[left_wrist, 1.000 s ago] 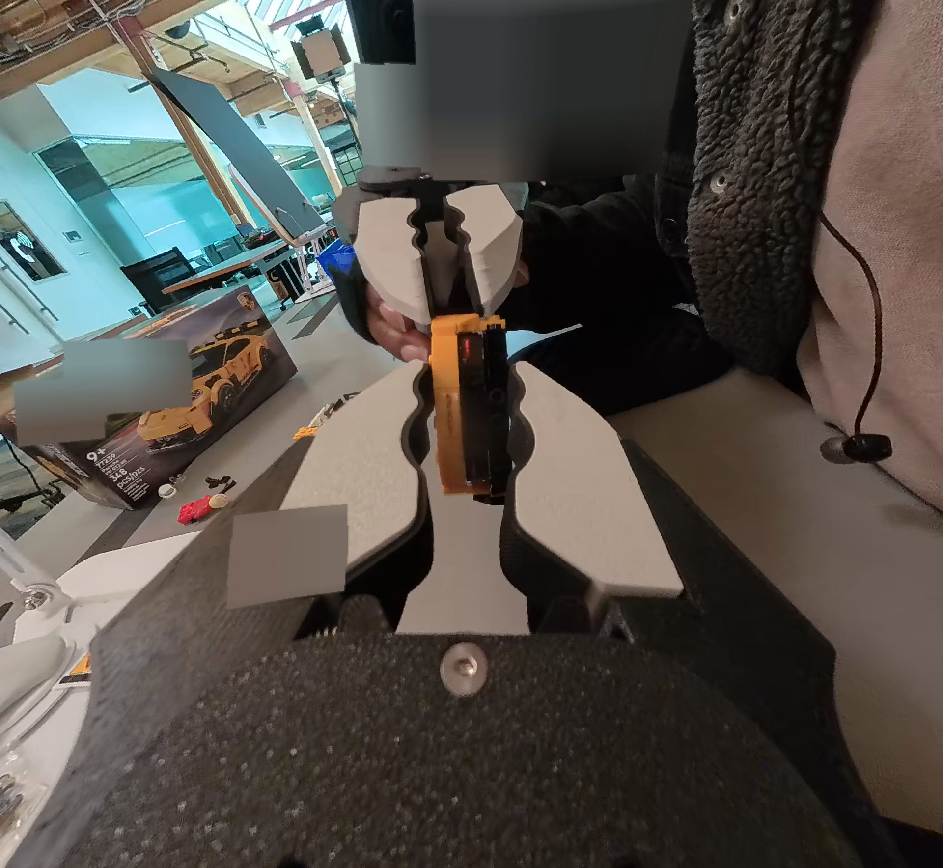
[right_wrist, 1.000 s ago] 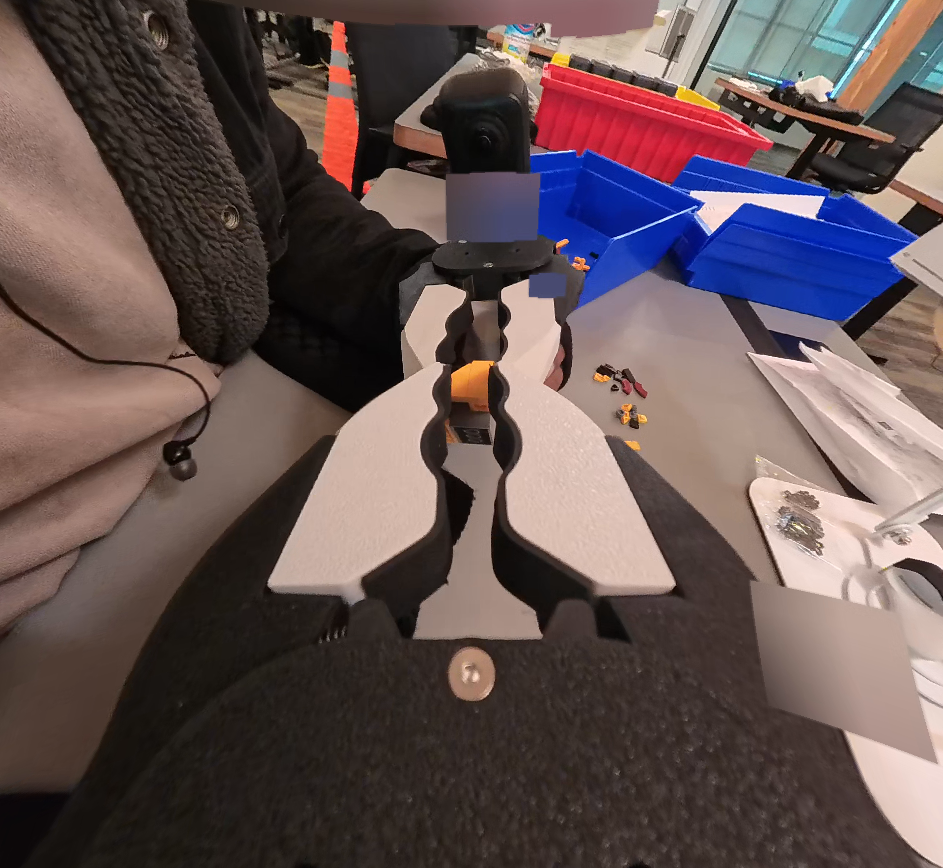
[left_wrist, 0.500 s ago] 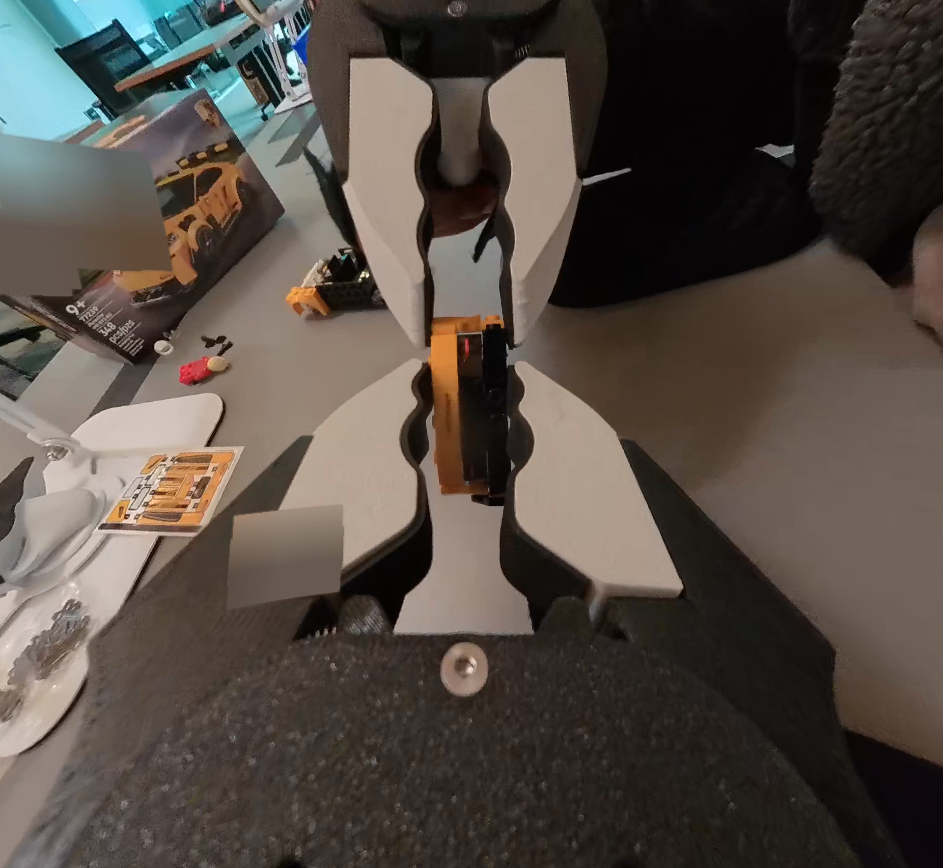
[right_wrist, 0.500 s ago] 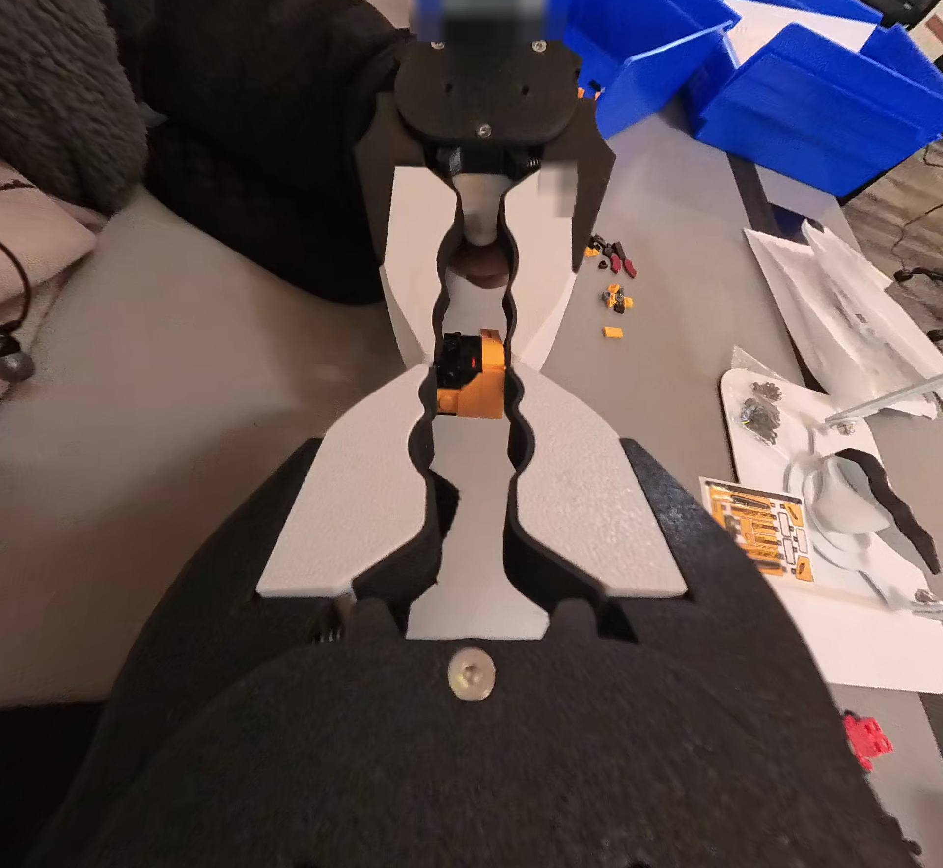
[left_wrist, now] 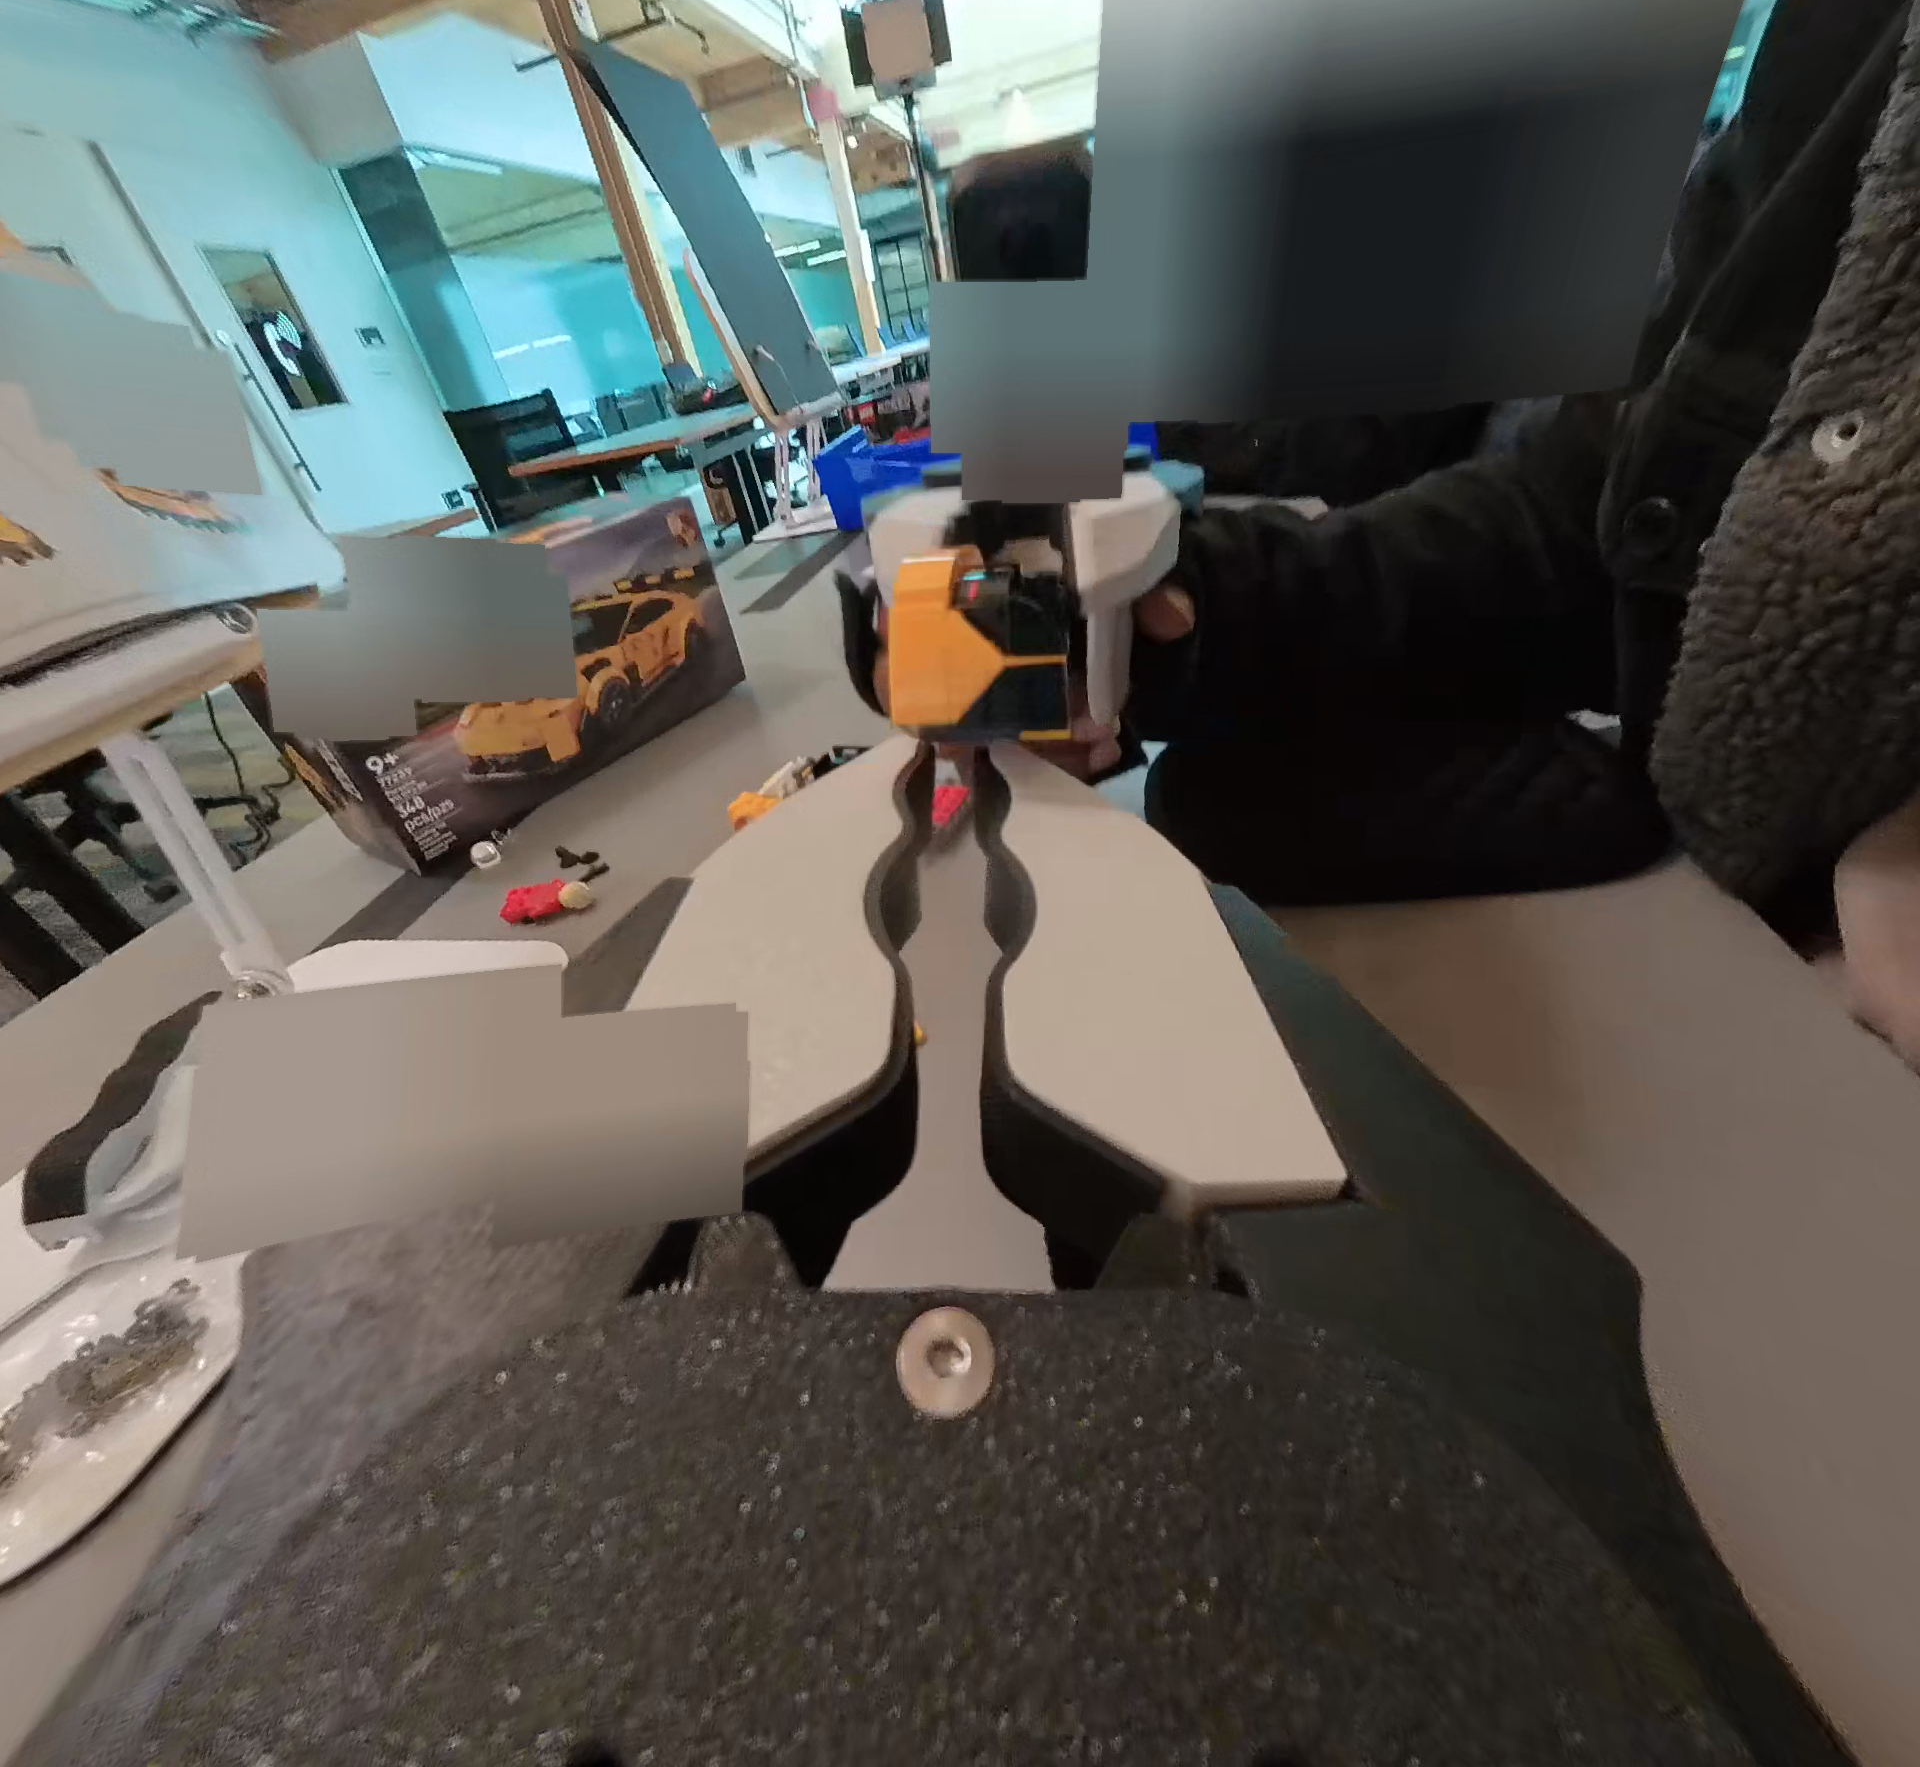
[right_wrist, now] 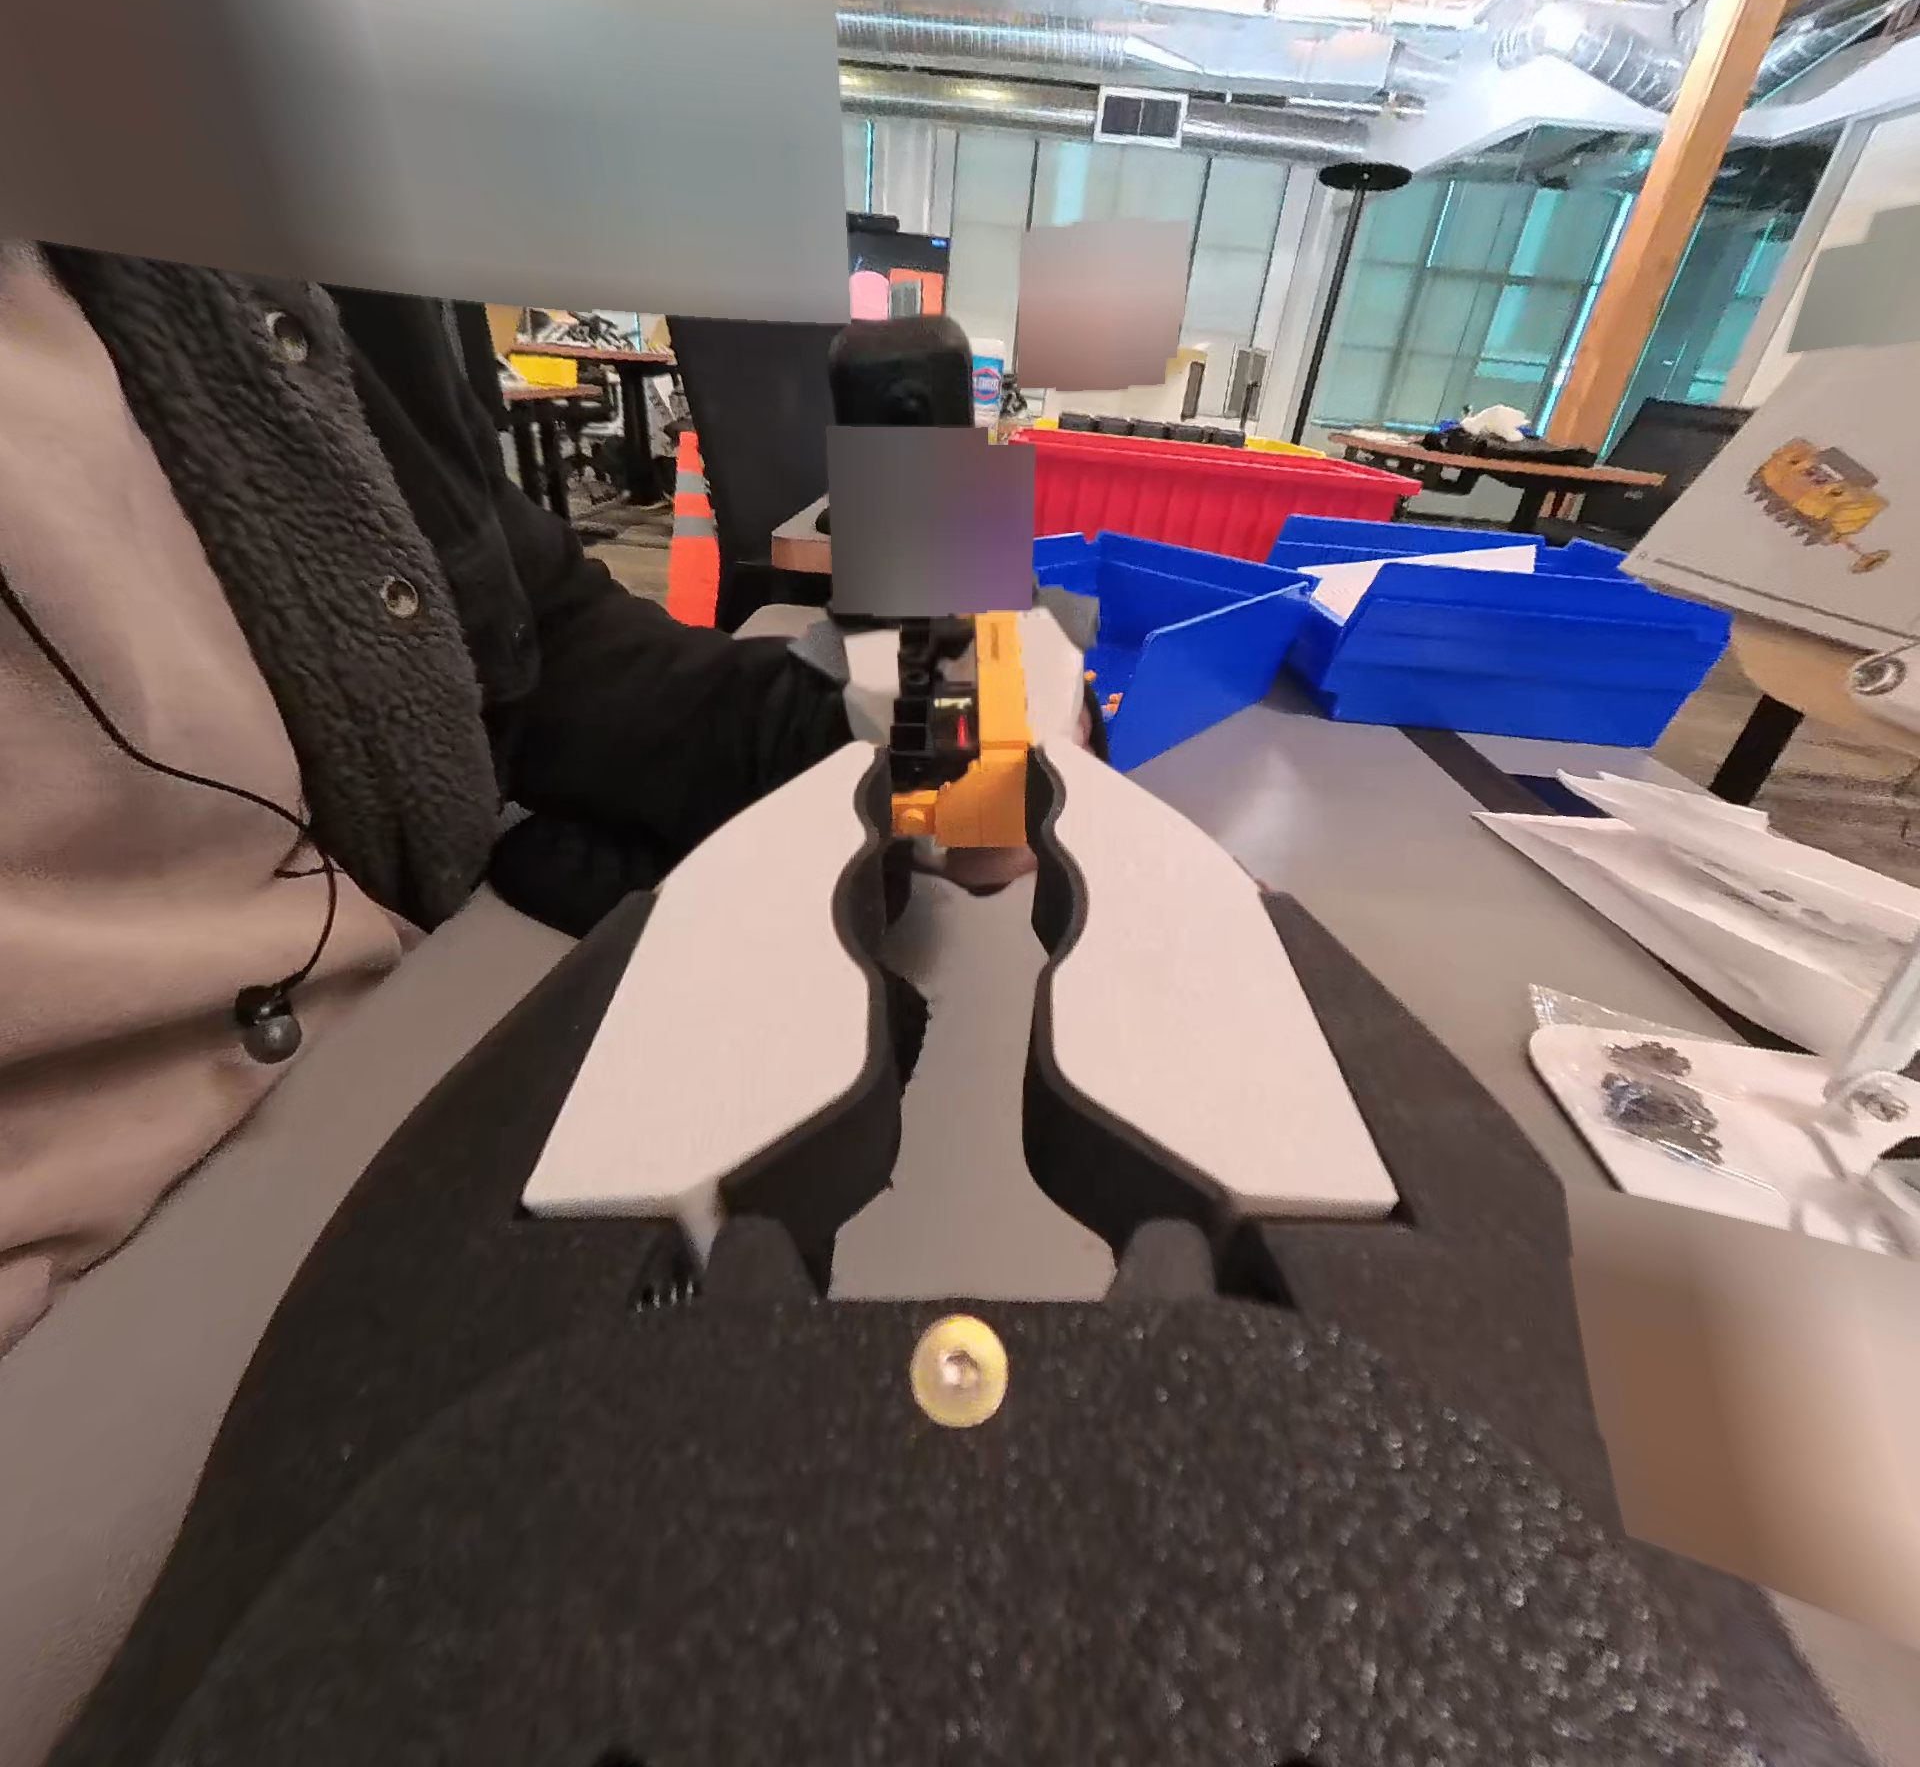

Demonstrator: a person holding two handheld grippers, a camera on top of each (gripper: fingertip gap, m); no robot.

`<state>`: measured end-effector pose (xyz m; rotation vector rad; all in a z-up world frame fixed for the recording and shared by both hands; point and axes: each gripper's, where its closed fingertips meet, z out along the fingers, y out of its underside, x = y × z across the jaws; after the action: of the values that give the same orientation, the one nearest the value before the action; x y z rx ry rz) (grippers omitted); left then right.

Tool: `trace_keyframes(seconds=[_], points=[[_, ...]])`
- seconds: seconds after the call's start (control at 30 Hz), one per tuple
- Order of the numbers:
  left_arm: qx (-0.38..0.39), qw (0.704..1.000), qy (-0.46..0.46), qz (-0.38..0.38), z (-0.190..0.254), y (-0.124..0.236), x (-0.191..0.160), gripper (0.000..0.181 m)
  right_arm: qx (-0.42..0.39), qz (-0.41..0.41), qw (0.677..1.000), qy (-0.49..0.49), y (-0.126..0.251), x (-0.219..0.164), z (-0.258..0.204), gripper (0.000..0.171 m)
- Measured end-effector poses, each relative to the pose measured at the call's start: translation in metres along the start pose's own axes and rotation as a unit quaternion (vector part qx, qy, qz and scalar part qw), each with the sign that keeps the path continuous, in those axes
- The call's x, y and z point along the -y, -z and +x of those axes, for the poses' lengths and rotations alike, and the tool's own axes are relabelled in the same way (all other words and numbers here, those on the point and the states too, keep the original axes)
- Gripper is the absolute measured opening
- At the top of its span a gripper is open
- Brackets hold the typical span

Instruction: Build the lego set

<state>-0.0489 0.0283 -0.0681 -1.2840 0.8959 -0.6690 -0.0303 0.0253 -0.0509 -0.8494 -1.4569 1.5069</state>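
Observation:
The orange and black lego assembly [right_wrist: 987, 751] sits between the tips of my right gripper [right_wrist: 956, 772], which is shut on its lower end. In the left wrist view the assembly [left_wrist: 977, 657] shows broadside, held above the table between the right gripper's white fingers [left_wrist: 1117, 564]. My left gripper [left_wrist: 948, 767] has its tips just under the assembly. Its jaws stand a narrow gap apart with nothing gripped between them. The left gripper's fingers [right_wrist: 1055, 668] show behind the assembly in the right wrist view.
The lego box [left_wrist: 540, 678], a red piece [left_wrist: 535, 902] and a part-built orange and black piece [left_wrist: 790, 782] lie on the grey table. Blue bins [right_wrist: 1455, 637], a red bin [right_wrist: 1195, 491], paper bags [right_wrist: 1714, 886] and a white tray [right_wrist: 1683, 1115] are on the right. The person's torso is close. The tips of both grippers are at nearly the same place.
Both grippers have tilted up from pointing down at the table. My left gripper has let go of the assembly and narrowed. The right gripper now holds it alone, turned broadside.

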Motion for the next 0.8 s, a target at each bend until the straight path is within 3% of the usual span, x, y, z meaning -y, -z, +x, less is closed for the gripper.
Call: trace_keyframes(seconds=[0.13,0.6,0.8], points=[[-0.010,1.000,-0.003,0.015,0.005,0.000,0.010,0.016,-0.001,-0.002,1.000,-0.006,-0.002,-0.006,0.002,0.024],[0.003,0.999,-0.041,0.015,0.009,-0.003,0.014,0.018,-0.005,-0.005,1.000,0.030,0.001,-0.001,-0.002,0.024],[0.013,0.999,-0.033,-0.002,0.002,-0.003,0.003,0.036,-0.023,-0.039,0.997,0.057,0.003,-0.006,0.003,0.024]])
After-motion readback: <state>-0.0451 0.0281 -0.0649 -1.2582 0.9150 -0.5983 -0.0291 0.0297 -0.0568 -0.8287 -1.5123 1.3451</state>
